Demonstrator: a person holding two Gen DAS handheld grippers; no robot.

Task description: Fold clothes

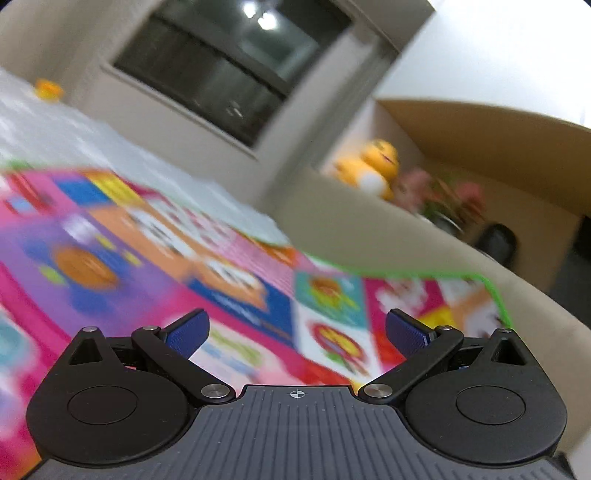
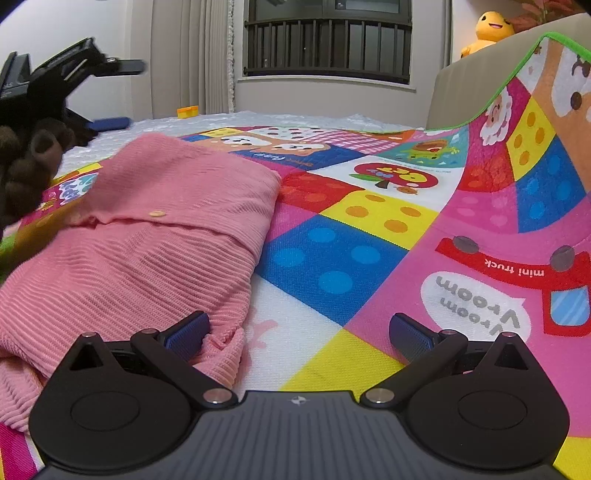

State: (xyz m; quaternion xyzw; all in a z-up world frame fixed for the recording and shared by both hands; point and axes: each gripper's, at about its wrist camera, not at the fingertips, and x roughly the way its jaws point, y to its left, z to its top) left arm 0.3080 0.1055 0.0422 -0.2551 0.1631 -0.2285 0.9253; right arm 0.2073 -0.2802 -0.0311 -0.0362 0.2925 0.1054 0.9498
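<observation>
A pink ribbed knit garment [image 2: 147, 229] with a small button lies folded over on the colourful play mat [image 2: 369, 221], left of centre in the right wrist view. My right gripper [image 2: 297, 334] is open low over the mat, its left fingertip [image 2: 188, 332] at the garment's near edge, nothing between the fingers. My left gripper [image 2: 110, 92] shows at the upper left of that view, held in a person's hand [image 2: 26, 170], raised above the mat with its fingers apart. In the blurred left wrist view my left gripper [image 1: 297, 334] is open over the play mat [image 1: 147, 258], with no garment in sight.
The mat's right edge with green trim [image 2: 517, 70] curls up against a beige padded side [image 2: 465, 85]. A yellow plush toy [image 2: 487, 29] sits behind it. A window with dark bars [image 2: 328, 48], curtains and a small yellow-orange object [image 2: 187, 110] lie beyond the mat.
</observation>
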